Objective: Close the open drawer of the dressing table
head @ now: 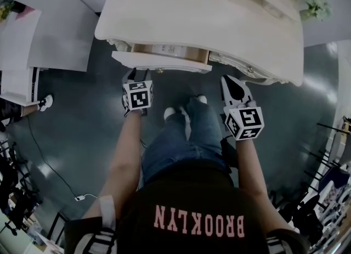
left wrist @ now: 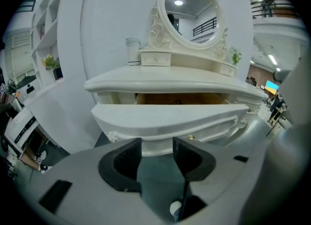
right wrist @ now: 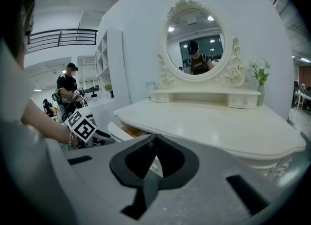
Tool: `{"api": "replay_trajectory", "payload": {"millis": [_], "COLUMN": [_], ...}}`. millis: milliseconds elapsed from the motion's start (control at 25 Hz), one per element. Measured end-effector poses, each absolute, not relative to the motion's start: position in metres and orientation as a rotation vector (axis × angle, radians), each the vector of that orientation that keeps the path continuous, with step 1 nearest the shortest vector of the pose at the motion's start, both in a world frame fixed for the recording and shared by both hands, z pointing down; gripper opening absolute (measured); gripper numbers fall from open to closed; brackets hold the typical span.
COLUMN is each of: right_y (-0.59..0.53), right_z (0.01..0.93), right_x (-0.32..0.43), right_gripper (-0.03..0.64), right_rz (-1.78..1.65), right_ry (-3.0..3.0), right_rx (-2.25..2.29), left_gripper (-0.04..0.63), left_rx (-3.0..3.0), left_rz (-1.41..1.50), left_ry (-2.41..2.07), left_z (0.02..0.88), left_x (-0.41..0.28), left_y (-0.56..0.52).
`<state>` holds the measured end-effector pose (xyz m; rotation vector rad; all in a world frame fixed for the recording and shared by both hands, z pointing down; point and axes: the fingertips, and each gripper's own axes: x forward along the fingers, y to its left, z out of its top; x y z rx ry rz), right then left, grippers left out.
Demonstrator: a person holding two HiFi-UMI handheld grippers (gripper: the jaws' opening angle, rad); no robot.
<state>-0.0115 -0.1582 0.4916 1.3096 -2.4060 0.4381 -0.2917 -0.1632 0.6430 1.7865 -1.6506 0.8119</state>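
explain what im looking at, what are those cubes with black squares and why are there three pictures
No robot here: a person holds a gripper with two fingers in each hand. The patterned cubes are part of those grippers. The head view looks down from a camera on the person's head, onto their legs, the left gripper, the right gripper and a dressing table. The other two pictures come from cameras riding on each gripper, looking along its fingers. The drawer stands pulled out, just ahead of the left gripper, whose fingers are apart and hold nothing. The right gripper's fingers are together, also empty. On the dressing table stand a mirror, a white jar and flowers.
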Motion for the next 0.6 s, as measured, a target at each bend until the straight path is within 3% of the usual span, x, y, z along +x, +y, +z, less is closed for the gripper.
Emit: {"api": "replay_trajectory", "payload": {"millis": [600], "right_y": [-0.165], "right_z": [0.498], "right_x": [-0.012], "right_gripper": [-0.003], "right_rz": [0.463], "right_ry": [-2.405], "right_rx": [1.294], "left_gripper": [0.193], "left_rx": [1.81], "left_rz": [0.848], "left_ry": [-1.689], "left_z": [0.645], "left_x": [-0.293], "left_y": [-0.199]}}
